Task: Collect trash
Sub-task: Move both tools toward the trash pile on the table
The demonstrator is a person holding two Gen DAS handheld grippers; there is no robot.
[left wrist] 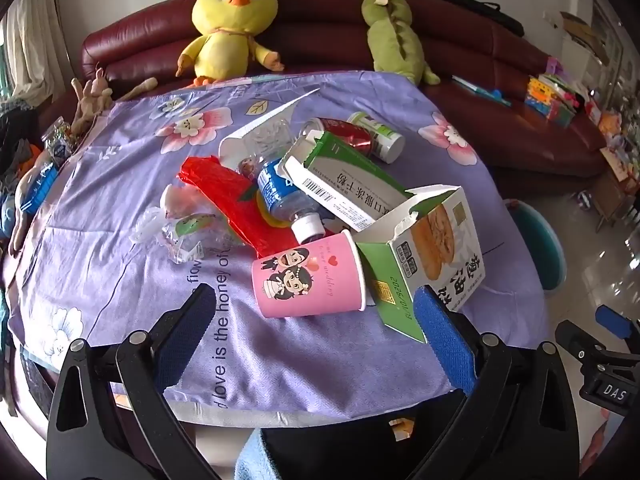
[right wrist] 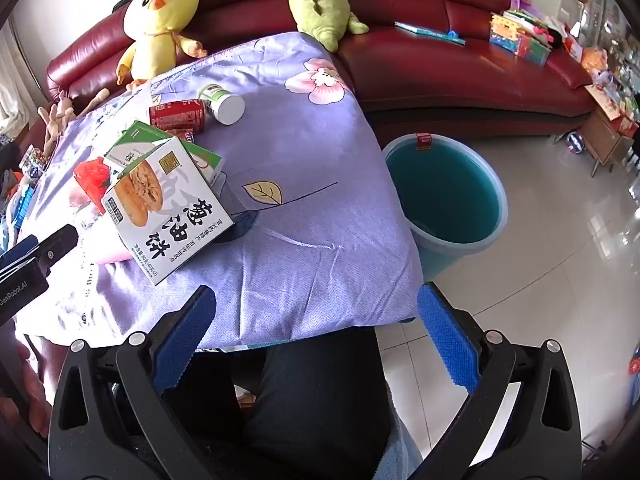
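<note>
A heap of trash lies on the purple flowered cloth (left wrist: 120,248): a pink paper cup (left wrist: 308,278) on its side, an opened pastry box (left wrist: 436,248), a green-and-white carton (left wrist: 348,184), a plastic bottle (left wrist: 288,200), a red bag (left wrist: 228,196), a red can (left wrist: 348,132), a white jar (left wrist: 380,134) and clear wrappers (left wrist: 176,228). My left gripper (left wrist: 316,300) hangs open just short of the cup, nothing between its fingers. My right gripper (right wrist: 316,304) is open over the cloth's near edge (right wrist: 320,312), right of the pastry box (right wrist: 168,204). A teal bin (right wrist: 448,196) stands on the floor beside the table.
A dark red sofa (left wrist: 500,92) runs behind the table with a yellow chick toy (left wrist: 228,28) and a green toy (left wrist: 394,36). Toys and books (right wrist: 520,36) lie on the sofa's right. A person's dark-trousered leg (right wrist: 320,392) is under the near edge. Tiled floor (right wrist: 560,264) lies right.
</note>
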